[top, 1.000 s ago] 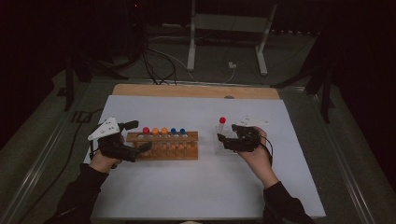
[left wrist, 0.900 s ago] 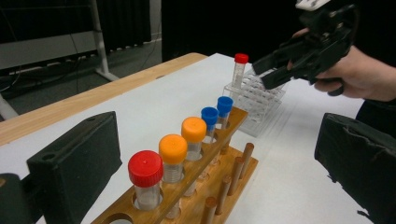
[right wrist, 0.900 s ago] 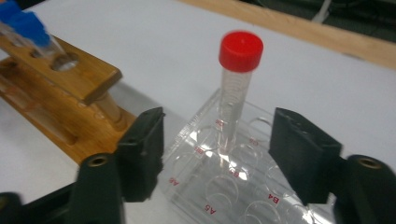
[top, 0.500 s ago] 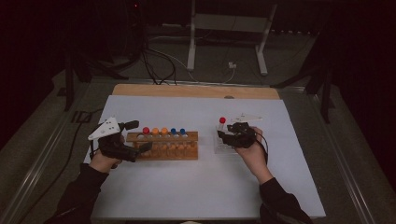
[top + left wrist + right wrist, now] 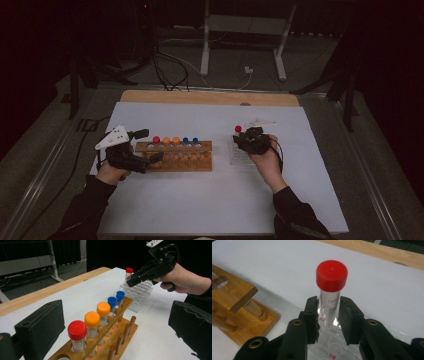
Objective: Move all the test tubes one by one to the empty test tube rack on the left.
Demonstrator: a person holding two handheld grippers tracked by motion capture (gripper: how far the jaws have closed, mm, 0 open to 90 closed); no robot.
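A clear tube with a red cap (image 5: 331, 275) stands upright in a clear plastic rack (image 5: 240, 156) right of centre. My right gripper (image 5: 328, 315) has just been closing its jaws, and both pads now press on the tube's body below the cap. The same grip is visible in the left gripper view, with the right gripper (image 5: 131, 281) at the tube (image 5: 129, 271). A wooden rack (image 5: 175, 162) holds a red-capped tube (image 5: 77, 330), two orange-capped and two blue-capped ones. My left gripper (image 5: 148, 146) is open, one jaw on either side of the wooden rack's left end.
The white mat (image 5: 210, 200) covers the table, with bare room in front of both racks. A wooden strip (image 5: 210, 97) runs along the far edge. Beyond it are a metal stand (image 5: 245, 45) and cables on the dark floor.
The right gripper has shifted slightly left onto the red-capped tube and its jaws have closed on it. The left hand has stayed where it was.
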